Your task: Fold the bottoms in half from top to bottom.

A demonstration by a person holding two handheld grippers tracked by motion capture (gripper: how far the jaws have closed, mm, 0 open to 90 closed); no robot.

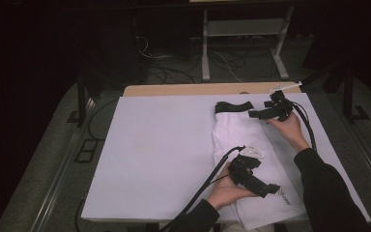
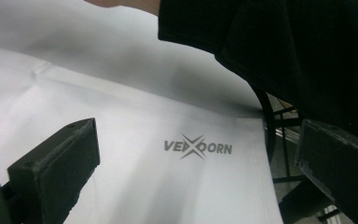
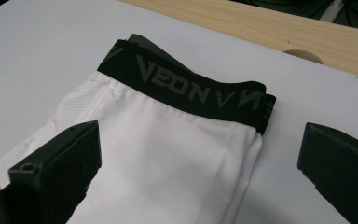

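Both grippers stand released, jaws spread wide with nothing pinched. The left gripper [image 1: 263, 189] hovers over the hem end of the folded white shorts [image 1: 251, 140], where grey print under its jaws reads "VEXDORN" [image 2: 197, 148]. The right gripper [image 1: 256, 114] hangs just beside the black waistband [image 3: 186, 88], lettered "VEON" and lying ahead of its jaws.

The table [image 1: 164, 159] is viewed from above its near edge by the high view, facing forward and down, with the white shorts [image 1: 251, 159] seen from far off. The shorts' hem logo [image 2: 197, 148] is viewed closely along the left gripper's [image 1: 275, 189] 2 fingers [image 2: 56, 168]. The shorts' black waistband [image 3: 186, 88] is viewed closely by the right gripper view. The shorts are shared by all 3 views.
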